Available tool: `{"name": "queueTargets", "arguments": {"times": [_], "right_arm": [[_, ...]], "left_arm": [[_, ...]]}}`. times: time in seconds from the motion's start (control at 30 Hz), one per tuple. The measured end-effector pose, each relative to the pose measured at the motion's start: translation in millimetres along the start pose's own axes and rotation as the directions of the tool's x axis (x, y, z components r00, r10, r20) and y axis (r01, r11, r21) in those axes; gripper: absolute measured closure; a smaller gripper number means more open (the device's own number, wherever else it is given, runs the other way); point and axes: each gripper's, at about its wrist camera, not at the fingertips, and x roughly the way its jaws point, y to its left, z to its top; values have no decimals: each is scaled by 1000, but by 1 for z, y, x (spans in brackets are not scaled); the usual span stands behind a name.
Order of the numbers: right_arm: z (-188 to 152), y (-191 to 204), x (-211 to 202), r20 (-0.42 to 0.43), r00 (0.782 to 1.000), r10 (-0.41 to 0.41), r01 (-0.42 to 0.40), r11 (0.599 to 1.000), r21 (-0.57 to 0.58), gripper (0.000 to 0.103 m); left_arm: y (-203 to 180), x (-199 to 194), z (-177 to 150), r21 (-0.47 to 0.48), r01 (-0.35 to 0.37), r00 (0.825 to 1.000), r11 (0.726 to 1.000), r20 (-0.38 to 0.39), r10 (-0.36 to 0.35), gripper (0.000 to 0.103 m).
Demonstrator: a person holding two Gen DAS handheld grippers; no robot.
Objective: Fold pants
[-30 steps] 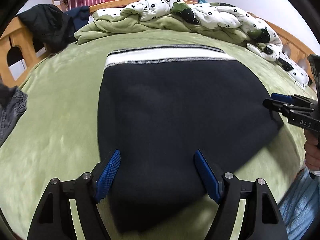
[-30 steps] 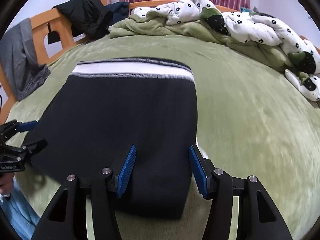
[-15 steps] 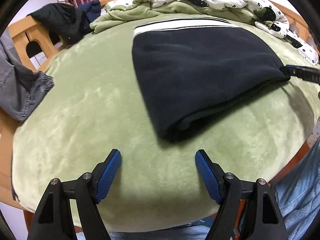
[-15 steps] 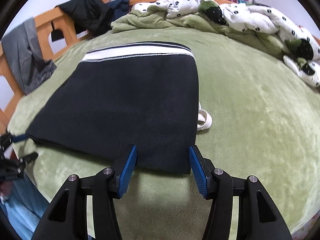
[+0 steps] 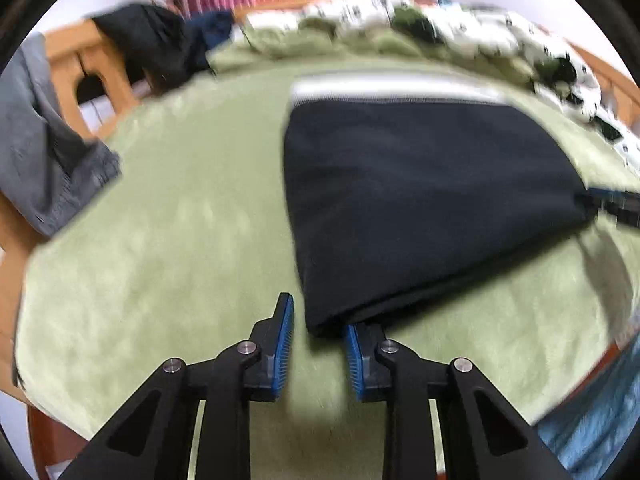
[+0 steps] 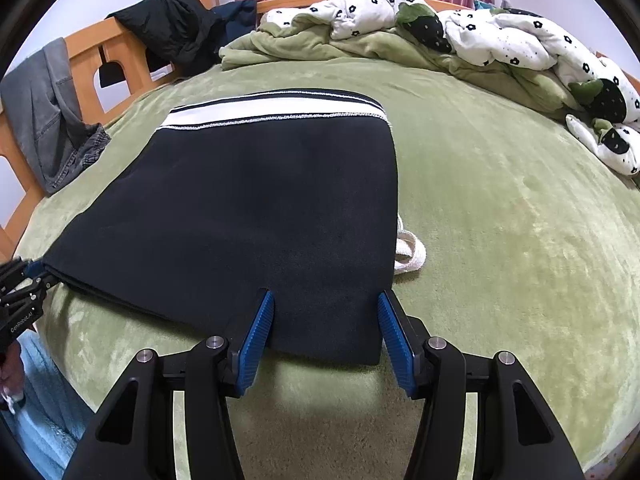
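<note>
Here the folded pants lie flat on the bed. The left hand-held gripper, jaws apart, straddles their near left corner; closing now could catch only the top layer and peel the fold open. That view is blurred, so contact is unclear. The right hand-held gripper, also apart, brackets the near right corner. A white drawstring pokes out, mostly hidden.

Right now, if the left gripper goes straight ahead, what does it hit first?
Probably the near corner of the folded pants: it lies just ahead of the left gripper, slightly toward its right finger. The picture is blurred, so it might skim the green blanket first.
</note>
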Motion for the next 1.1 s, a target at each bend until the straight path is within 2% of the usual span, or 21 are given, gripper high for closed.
{"name": "queueTargets", "arguments": {"times": [0.1, 0.2, 0.27, 0.37, 0.5, 0.67, 0.7, 0.77, 1.03, 1.1], "right_arm": [[-1, 0, -2, 0, 1000, 10, -10, 1000, -4, 49], [2, -2, -11, 39, 999, 30, -29, 999, -14, 50], [4, -2, -22, 91, 995, 50, -49, 999, -12, 50], [9, 0, -28, 142, 987, 69, -69, 998, -6, 50], [13, 9, -23, 157, 987, 43, -43, 999, -8, 50], [12, 13, 2, 96, 995, 1, 1, 1000, -18, 50], [11, 12, 5, 101, 995, -9, 11, 1000, -19, 50], [9, 16, 4, 128, 991, -30, 33, 999, -26, 49], [13, 12, 6, 138, 990, -24, 25, 1000, -9, 48], [18, 8, 3, 167, 985, -47, 46, 999, 10, 48]], "left_arm": [[-7, -10, -13, 46, -18, 1000, 999, 24, 17, 78], [-3, -29, -19, 47, 18, 999, 999, 46, -20, 77], [-1, -46, -18, 39, 33, 995, 999, 96, -37, 57], [1, -57, -4, 25, 80, 986, 997, 145, -82, 51], [-3, -42, 29, -9, 112, 981, 994, 159, -109, 51], [-14, -5, 56, -31, 129, 984, 991, 131, -124, 51], [-16, 2, 58, -35, 122, 986, 992, 121, -117, 51], [-19, 15, 55, -50, 106, 989, 993, 108, -100, 42], [-11, 22, 49, -92, 141, 985, 986, 112, -131, 37], [-8, 20, 49, -100, 158, 981, 982, 127, -145, 37]]}}
